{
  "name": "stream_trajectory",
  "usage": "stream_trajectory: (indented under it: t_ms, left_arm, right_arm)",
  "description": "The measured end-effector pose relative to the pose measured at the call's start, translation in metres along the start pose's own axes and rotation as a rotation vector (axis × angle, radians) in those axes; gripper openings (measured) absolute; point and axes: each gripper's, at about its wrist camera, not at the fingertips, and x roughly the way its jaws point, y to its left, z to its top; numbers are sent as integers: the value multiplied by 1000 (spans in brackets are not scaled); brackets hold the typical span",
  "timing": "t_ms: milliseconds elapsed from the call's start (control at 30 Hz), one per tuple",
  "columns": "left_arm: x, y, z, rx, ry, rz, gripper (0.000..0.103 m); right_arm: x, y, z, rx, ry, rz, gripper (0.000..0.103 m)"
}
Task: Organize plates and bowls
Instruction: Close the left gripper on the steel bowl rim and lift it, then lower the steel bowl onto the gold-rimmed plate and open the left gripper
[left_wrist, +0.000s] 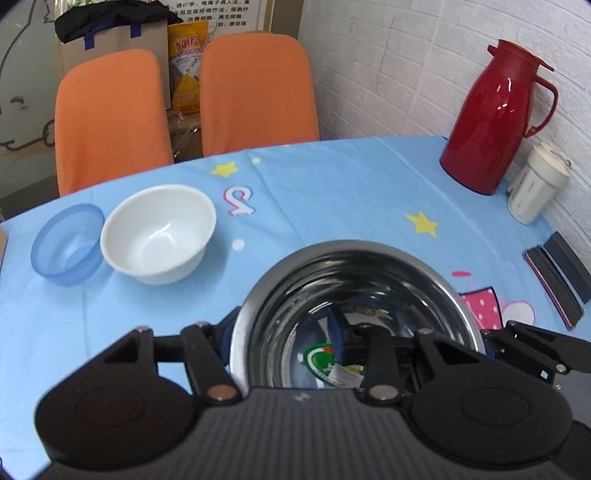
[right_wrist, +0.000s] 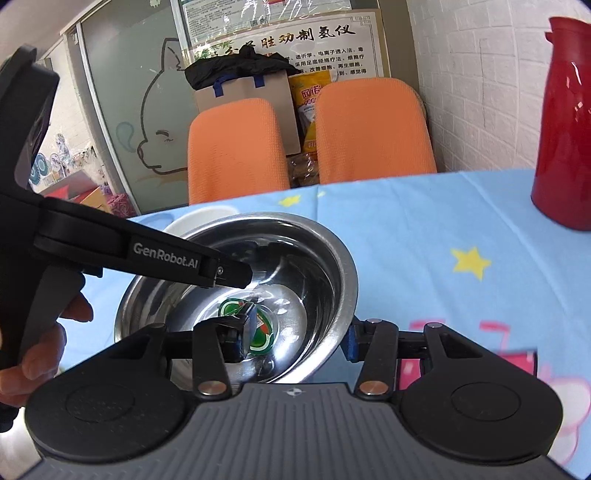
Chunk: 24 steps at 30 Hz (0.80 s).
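Nearest, the left hand-held gripper (left_wrist: 291, 339) and right hand-held gripper (right_wrist: 295, 338) each straddle a side of the steel bowl's (left_wrist: 354, 295) rim, jaws spread, whether clamped I cannot tell; farther off on the tabletop (left_wrist: 332, 192) sit the white bowl (left_wrist: 159, 232) and blue bowl (left_wrist: 68, 243), touching.

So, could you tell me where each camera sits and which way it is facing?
Left wrist: sits on the left gripper and looks forward over the steel bowl to the white bowl, blue bowl and orange chairs; its own fingers straddle the steel bowl's rim.
Right wrist: sits on the right gripper and faces the same chairs from further right; the left hand shows, holding the left gripper.
Shared: steel bowl, orange chairs, red jug, tablecloth.
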Motion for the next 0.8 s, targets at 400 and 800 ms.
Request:
stream_trajectory:
  t_ms: [400,800]
  left_arm:
    - [-24,-8,-84,13,27,8,35]
    - [-13,-6,-101,-21,38,-10,72]
  right_arm:
    - [-39,32,-71,7,32,15,90]
    - [-44,33,-100,1,63,30,94]
